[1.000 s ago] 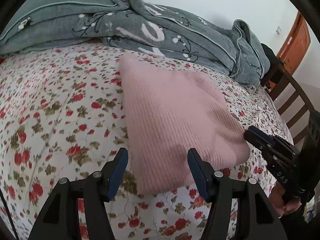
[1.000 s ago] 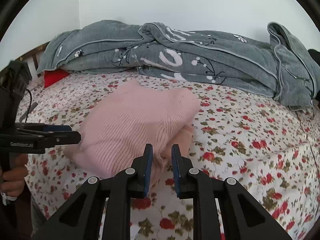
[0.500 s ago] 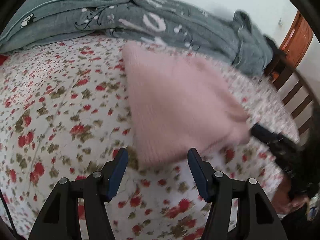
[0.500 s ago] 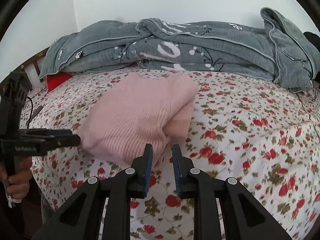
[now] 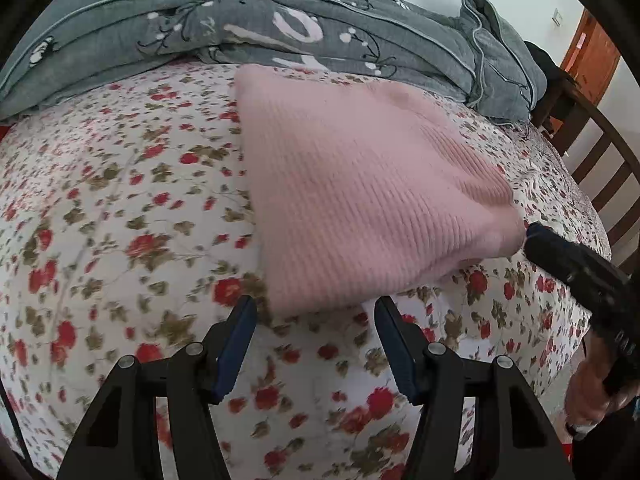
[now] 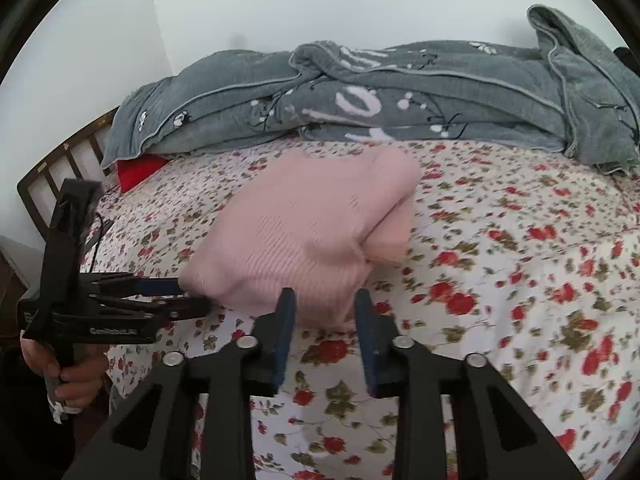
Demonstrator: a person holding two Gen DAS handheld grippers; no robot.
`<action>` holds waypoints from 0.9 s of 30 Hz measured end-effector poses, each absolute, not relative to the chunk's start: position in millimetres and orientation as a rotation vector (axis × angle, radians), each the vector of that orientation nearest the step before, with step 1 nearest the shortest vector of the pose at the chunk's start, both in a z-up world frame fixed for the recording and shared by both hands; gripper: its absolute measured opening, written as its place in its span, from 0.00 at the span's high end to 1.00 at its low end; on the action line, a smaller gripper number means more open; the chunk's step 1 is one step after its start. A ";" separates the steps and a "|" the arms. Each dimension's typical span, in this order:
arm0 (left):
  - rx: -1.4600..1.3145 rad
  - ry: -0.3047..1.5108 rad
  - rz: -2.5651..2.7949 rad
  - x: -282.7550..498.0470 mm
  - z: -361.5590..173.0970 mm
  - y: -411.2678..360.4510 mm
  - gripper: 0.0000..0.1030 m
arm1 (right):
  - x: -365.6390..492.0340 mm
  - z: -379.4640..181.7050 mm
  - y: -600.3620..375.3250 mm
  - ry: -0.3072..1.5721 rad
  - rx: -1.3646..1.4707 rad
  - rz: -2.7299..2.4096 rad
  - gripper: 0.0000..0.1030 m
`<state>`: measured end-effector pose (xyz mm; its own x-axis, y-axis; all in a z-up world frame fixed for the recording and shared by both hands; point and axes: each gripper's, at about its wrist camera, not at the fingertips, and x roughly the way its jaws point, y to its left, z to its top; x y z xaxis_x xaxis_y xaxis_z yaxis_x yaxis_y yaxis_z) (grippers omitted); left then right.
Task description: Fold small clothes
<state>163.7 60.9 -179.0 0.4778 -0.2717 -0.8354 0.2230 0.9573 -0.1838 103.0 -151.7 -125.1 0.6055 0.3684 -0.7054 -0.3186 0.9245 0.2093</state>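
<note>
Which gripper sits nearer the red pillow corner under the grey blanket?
Left. The left gripper is at the folded pink knit sweater edge facing the red pillow; the right gripper is at the sweater's near corner, farther away.

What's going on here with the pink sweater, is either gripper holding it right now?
Neither. The pink sweater lies folded on the floral bedsheet, in front of the grey blanket. The right gripper is open, its fingers just short of the sweater's near edge. The left gripper is open too, at the adjacent near edge, gripping nothing. The fold looks finished.
</note>
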 end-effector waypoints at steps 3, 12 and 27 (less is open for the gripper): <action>-0.026 0.988 -0.282 160.8 -174.3 60.8 0.65 | 108.6 -134.3 -144.7 0.858 0.063 0.379 0.69; -0.157 1.002 -0.310 157.6 -184.4 99.1 0.88 | 115.4 -150.1 -139.7 0.899 0.045 0.366 0.90; -0.211 0.918 -0.358 176.3 -145.2 97.5 0.78 | 127.7 -116.3 -151.9 0.804 0.045 0.372 0.79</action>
<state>176.3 97.5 -145.2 0.5542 -0.3898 -0.7355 0.2116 0.9205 -0.3284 127.7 -151.9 -116.3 0.6328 0.3422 -0.6946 -0.3087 0.9342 0.1790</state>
